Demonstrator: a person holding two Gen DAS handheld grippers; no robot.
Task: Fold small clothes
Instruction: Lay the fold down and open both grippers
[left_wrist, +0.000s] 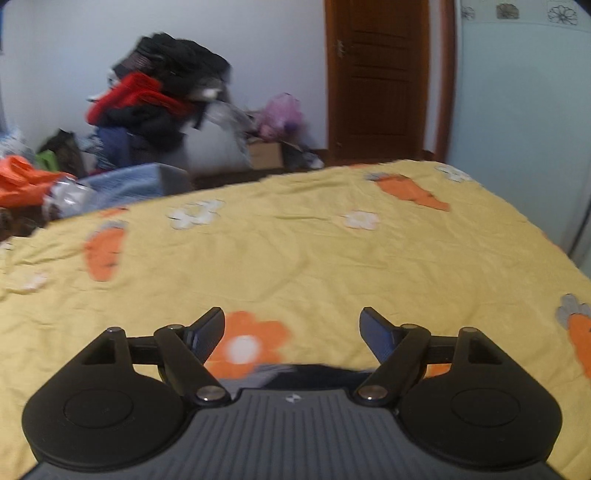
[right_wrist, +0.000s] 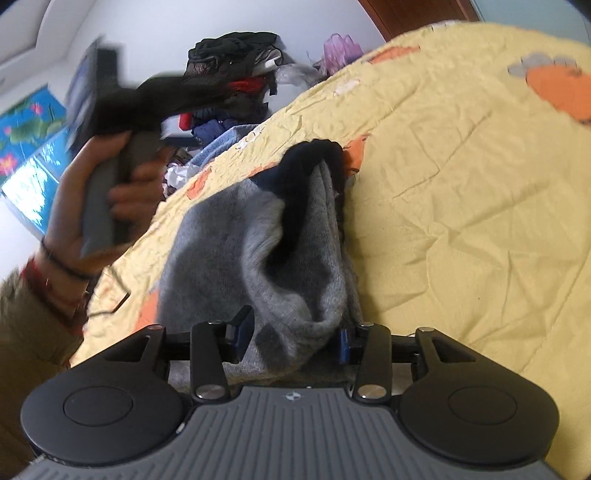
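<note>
The right gripper (right_wrist: 291, 338) stands partly open around a bunched fold of the grey sock (right_wrist: 258, 240), whether its pads press the cloth I cannot tell, while the left gripper (left_wrist: 291, 332) gapes wide and empty. The sock (navy at cuff) lies rumpled ahead on the yellow bedspread (right_wrist: 461, 206). Beyond, a clothes heap (left_wrist: 162, 92) and wooden door (left_wrist: 376, 77).

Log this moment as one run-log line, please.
stage: fold small clothes, mid-job | left gripper: open, empty, over bedspread | right gripper: open around grey garment, pads not pressing | garment: bunched on bedspread
</note>
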